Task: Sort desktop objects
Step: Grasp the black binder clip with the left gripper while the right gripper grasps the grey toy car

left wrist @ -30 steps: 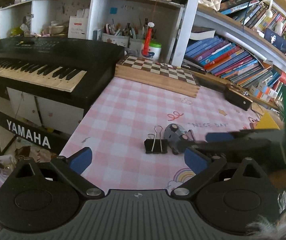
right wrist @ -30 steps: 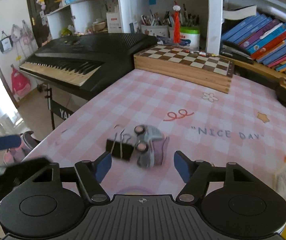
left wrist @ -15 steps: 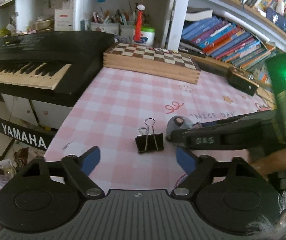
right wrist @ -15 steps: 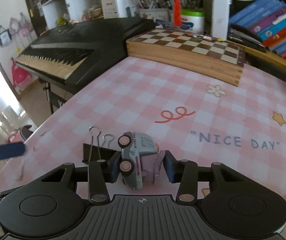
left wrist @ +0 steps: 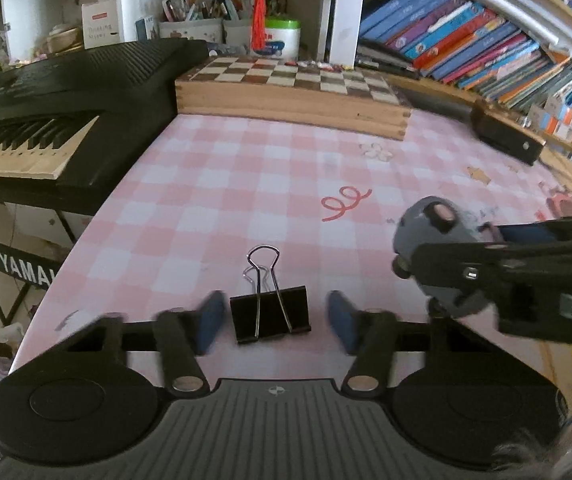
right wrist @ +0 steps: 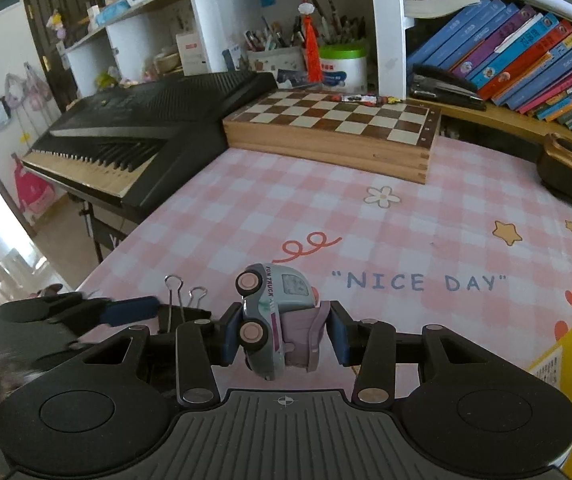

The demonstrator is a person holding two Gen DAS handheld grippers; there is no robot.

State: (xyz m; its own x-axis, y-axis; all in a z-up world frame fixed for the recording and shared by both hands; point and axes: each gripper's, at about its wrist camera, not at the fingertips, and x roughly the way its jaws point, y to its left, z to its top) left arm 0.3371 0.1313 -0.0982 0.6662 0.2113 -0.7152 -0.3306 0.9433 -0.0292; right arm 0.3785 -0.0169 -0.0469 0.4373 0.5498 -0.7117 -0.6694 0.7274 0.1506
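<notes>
— What is your right claw doing?

— My right gripper [right wrist: 282, 334] is clamped on the toy truck [right wrist: 276, 320]. Both blue pads press its flanks, and the truck lies on its side between them, pink wheels facing left, "FUN TRUCK" lettered along the body. In the left wrist view the same truck [left wrist: 439, 256] shows held in the right gripper [left wrist: 485, 268], above the pink checked tablecloth [left wrist: 246, 184].

— And the left one?

— My left gripper [left wrist: 272, 318] stands apart, a blue pad on either side of the black binder clip [left wrist: 272, 312]. There is a gap between each pad and the clip, so I am around it, not touching. The pads are blurred in that view.

— Where does the clip lie?

— Flat on the tablecloth near the table's front left edge, its wire handles pointing away from me toward the chessboard [left wrist: 293, 88]. In the right wrist view, the clip [right wrist: 182, 312] sits just left of the truck, partly hidden behind my finger, with the left gripper's blue pad [right wrist: 130, 310] reaching in beside it.

— What else is about?

— A black keyboard [right wrist: 142, 132] off the table's left side, the wooden chessboard at the far edge, and books [right wrist: 525, 56] on the shelf to the right. "NICE DAY" [right wrist: 425, 282] is printed on the cloth beyond the truck.
</notes>
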